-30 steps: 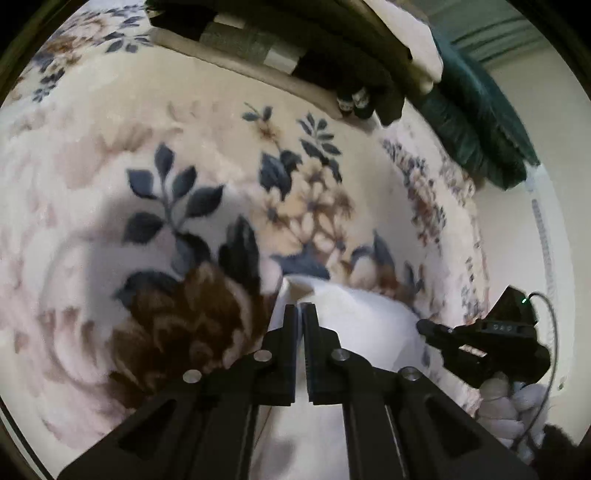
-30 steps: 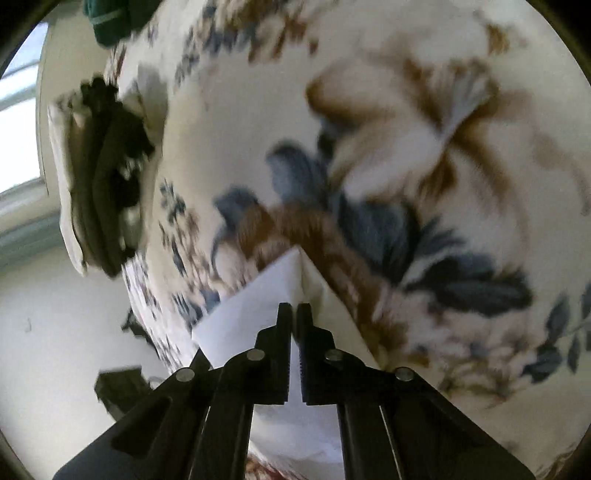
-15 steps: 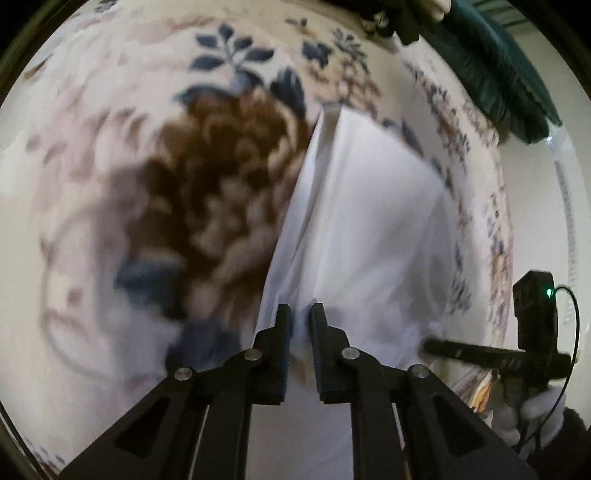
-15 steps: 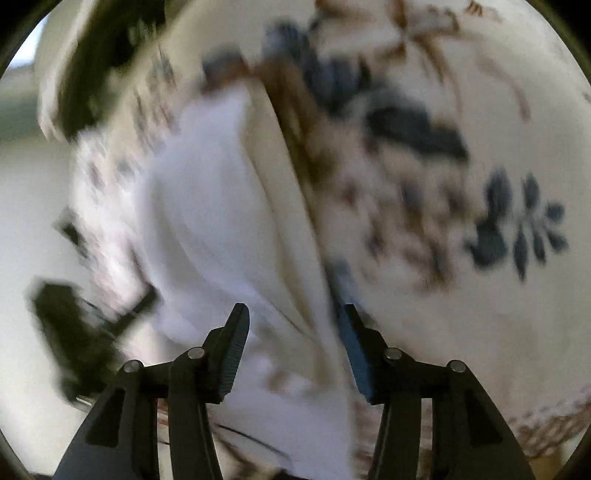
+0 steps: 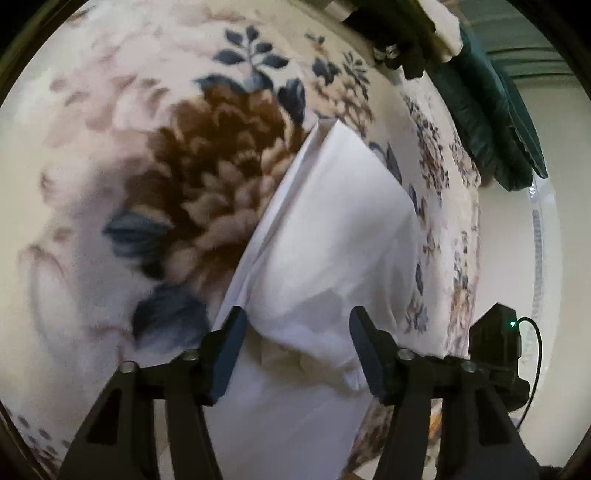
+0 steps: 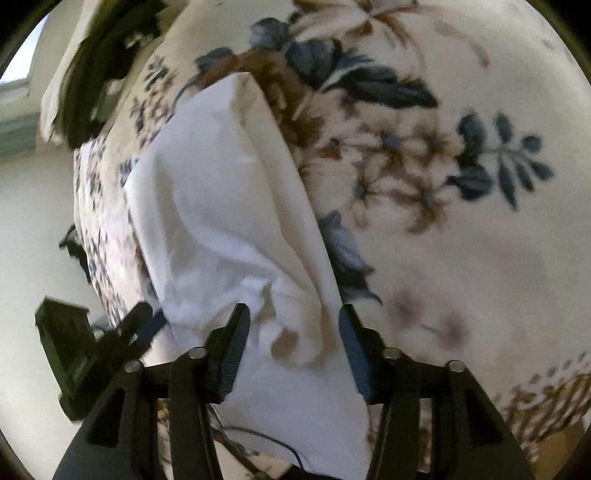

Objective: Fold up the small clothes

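A white garment lies folded lengthwise on a floral blanket, its near end rumpled. My left gripper is open, its jaws spread over the garment's near end and holding nothing. In the right wrist view the same garment stretches away from me. My right gripper is open too, its jaws apart over the crumpled near end. The other gripper shows at the edge of each view, at the lower right in the left wrist view and at the lower left in the right wrist view.
A stack of folded dark and light clothes lies at the far end of the blanket, also in the right wrist view. A dark green fabric pile sits beyond it. The blanket's edge drops off beside the garment.
Both grippers let go of the white garment and opened wide. They drew back toward its near end, leaving the garment lying folded on the blanket.
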`<state>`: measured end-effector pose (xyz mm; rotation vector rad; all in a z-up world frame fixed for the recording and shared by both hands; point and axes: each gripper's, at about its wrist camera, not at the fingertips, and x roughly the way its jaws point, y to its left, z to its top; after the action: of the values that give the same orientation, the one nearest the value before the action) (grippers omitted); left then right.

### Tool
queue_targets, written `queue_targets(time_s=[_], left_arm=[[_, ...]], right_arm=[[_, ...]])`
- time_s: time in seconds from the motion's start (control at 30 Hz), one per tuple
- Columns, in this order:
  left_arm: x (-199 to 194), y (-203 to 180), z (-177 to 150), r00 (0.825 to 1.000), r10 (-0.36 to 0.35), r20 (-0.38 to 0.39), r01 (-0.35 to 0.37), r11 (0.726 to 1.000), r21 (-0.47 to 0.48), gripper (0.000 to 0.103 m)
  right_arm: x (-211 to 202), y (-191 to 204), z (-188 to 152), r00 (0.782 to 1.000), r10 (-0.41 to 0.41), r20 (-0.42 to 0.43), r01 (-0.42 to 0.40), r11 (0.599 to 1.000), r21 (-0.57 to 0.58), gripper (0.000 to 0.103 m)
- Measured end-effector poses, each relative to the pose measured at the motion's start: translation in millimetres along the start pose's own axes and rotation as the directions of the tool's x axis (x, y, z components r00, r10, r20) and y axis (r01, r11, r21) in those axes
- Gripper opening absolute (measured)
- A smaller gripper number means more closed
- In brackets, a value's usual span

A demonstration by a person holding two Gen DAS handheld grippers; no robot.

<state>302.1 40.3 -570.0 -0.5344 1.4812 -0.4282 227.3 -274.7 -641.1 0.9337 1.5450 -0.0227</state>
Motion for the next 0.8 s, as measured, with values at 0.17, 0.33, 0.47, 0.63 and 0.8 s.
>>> queue_targets(time_s=[0.17, 0.33, 0.47, 0.63, 0.8], left_arm=[[1.8, -6.9, -3.9, 0.999, 0.052, 0.009, -0.053, 0.996, 0.068, 0.003], [-7.9, -6.6, 5.2, 0.998, 0.057, -0.036, -0.054, 0.995, 0.08, 0.01], [-16.4, -20.0, 33.9, 0.997, 0.061, 0.04, -0.066, 0.989, 0.129, 0.019], [-1.7, -39.6, 80.7, 0.997, -0.039, 0.067, 0.029, 0.989, 0.143, 0.019], [37.9, -47.0, 105.9, 1.0, 0.024, 0.02, -0.027, 0.98, 0.195, 0.019]], right_arm=[[-10.3, -19.8, -8.8, 0.996, -0.031, 0.082, 0.024, 0.996, 0.087, 0.006], [-1.3, -8.2, -10.5, 0.999, -0.041, 0.021, 0.041, 0.999, -0.003, 0.011], [-25.4, -5.9, 9.0, 0.993, 0.046, 0.106, -0.049, 0.998, 0.027, 0.023], [-27.3, 6.8, 47.4, 0.968, 0.208, 0.142, -0.219, 0.974, 0.061, 0.023], [5.9, 39.5, 77.2, 0.966, 0.257, 0.032, -0.257, 0.966, 0.015, 0.023]])
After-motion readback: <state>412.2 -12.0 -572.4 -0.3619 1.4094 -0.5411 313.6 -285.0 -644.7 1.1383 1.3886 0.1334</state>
